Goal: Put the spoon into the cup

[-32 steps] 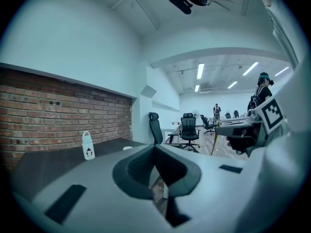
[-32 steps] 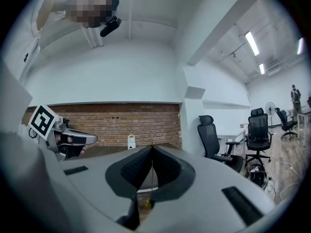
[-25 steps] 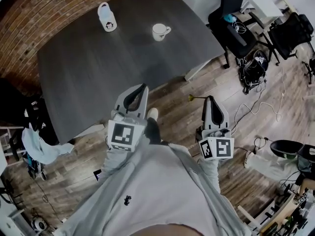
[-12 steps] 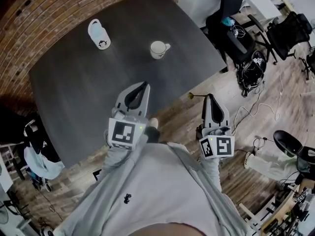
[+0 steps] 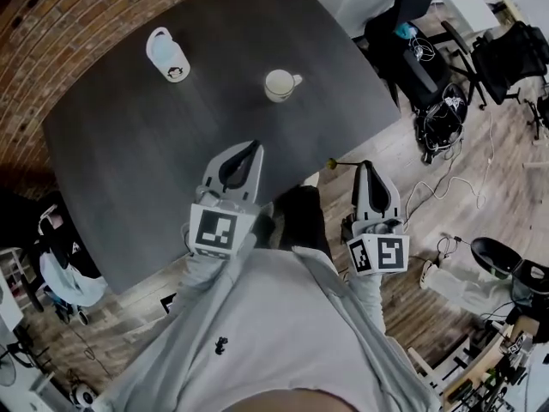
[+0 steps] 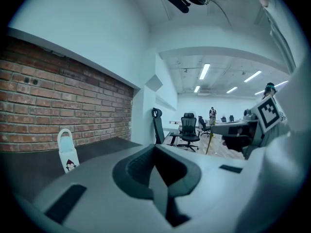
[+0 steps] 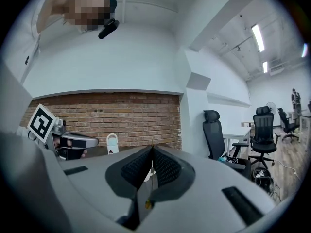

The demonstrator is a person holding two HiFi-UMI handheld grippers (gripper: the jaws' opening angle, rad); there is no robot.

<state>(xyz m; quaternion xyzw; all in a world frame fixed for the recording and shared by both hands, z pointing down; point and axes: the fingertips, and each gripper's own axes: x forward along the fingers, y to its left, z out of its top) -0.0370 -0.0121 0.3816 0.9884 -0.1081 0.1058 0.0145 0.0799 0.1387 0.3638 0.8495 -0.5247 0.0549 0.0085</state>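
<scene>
The spoon (image 5: 343,165) is seen clamped in the closed jaws of the right gripper (image 5: 367,166): a thin gold stem is caught along the seam where the two pads meet. In the head view it sticks out sideways from the jaw tips toward the person's left, with a small thickened end outermost. The cup (image 5: 280,84) stands upright on the dark desk (image 5: 154,161), its mouth open upward and its handle turned to the right of the picture. From the right jaws it lies ahead and to the left, well apart, and nothing is seen in between but bare desk. These jaws are held over the wooden floor, just short of the desk's near edge. The left gripper (image 5: 254,148) is held over the desk and is the nearer of the two to the cup, but its jaws are pressed together with nothing in them, so the delivery is judged to fall to the right hand. The coming move is judged to be a carry forward and leftward across the desk edge. The stem will then probably need tipping from its sideways lie toward upright above the cup's mouth. A white penguin-marked container (image 5: 167,54) stands farther left, well clear of that path.
</scene>
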